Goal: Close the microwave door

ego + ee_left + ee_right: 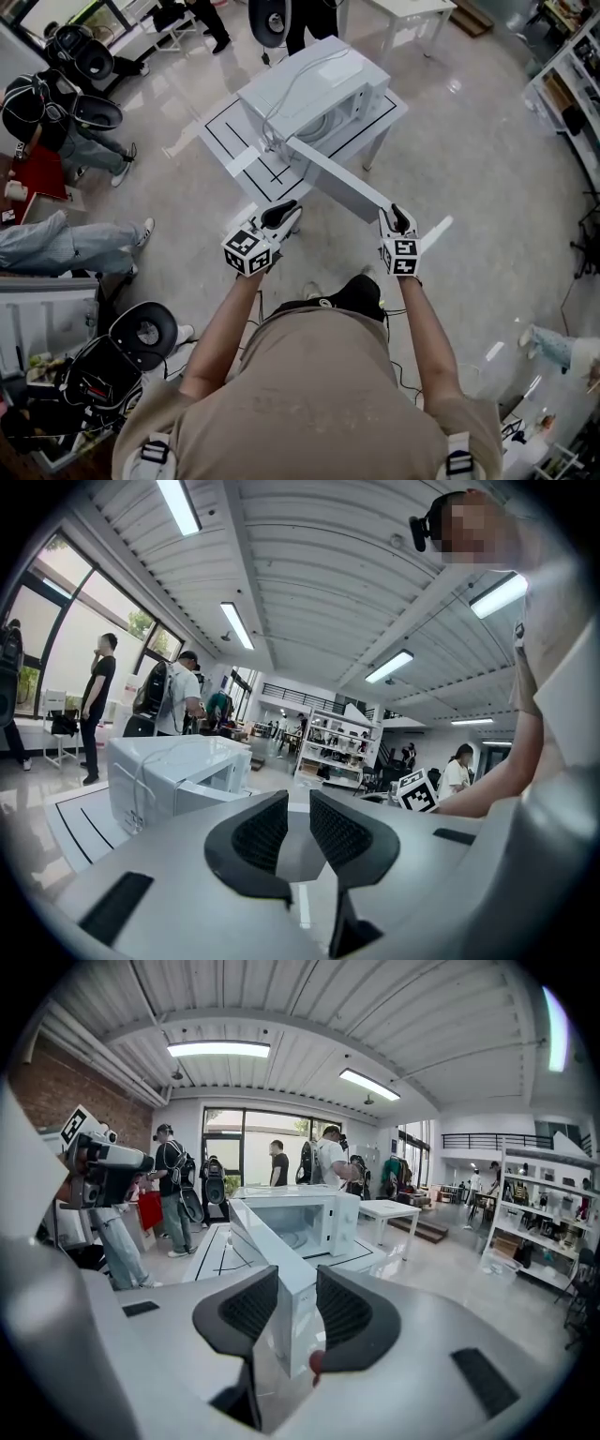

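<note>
A white microwave stands on a white table marked with black lines. Its door hangs wide open, swung out past the table's front edge toward me. My right gripper is shut on the door's free end; in the right gripper view the door runs edge-on from between the pads back to the microwave. My left gripper floats by the table's front corner, left of the door. In the left gripper view its jaws stand narrowly apart around nothing, with the microwave ahead at the left.
Several people stand and sit at the left and behind the table. A second white table is at the back. Shelves line the right wall. Black gear lies on the floor at my left. Open glossy floor lies to the right.
</note>
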